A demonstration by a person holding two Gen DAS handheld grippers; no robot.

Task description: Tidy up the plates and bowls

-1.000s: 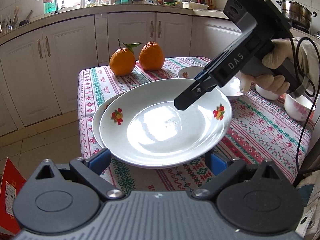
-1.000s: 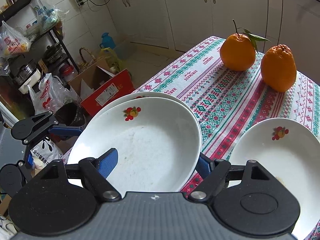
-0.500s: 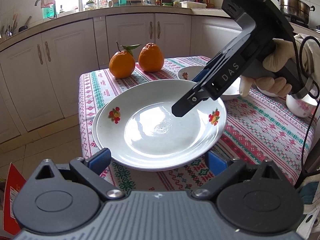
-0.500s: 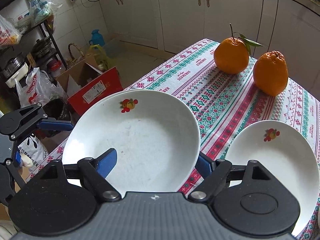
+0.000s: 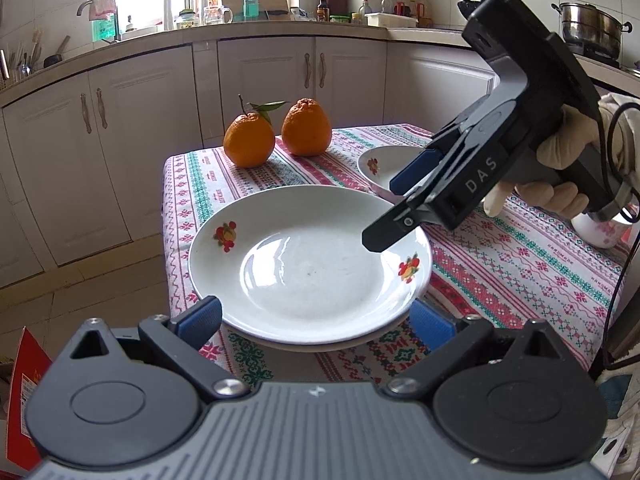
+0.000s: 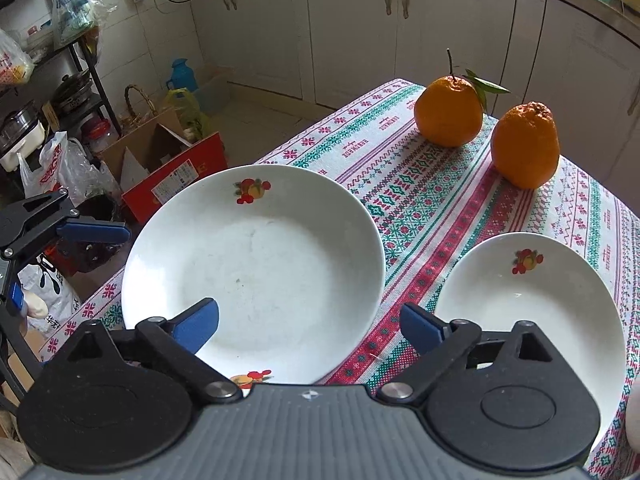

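Right tongs (image 6: pixel 308 326) stand wide over the near rim of the large plate (image 6: pixel 256 264); their jaws have just been opening, with the rim between the blue pads but untouched by either. Reads as a release: plate set down, grip let go.

Large plate sits at the near left corner of the bench (image 6: pixel 432 184), nested on a second plate whose edge shows just beneath it in the left wrist view (image 5: pixel 320 346). Stack looks square, so this stacking step seems done. Both plates empty, top one with fruit decals on the rim.

Left tongs (image 5: pixel 316 316) also wide, pads either side of the stack's near edge, not pressing. Probably posted there to steady or guard the stack near the bench edge.

Smaller plate (image 6: pixel 532 300) lies to the right of the stack, apart from it, empty, same decal. Likely next for sorting.

Farther out: two oranges (image 6: pixel 484 136) side by side at the far end of the bench, loose on the cloth, in no dish. White bowl (image 5: pixel 596 230) with pink flowers at far right, behind the person's gloved hand (image 5: pixel 556 176); contents hidden.
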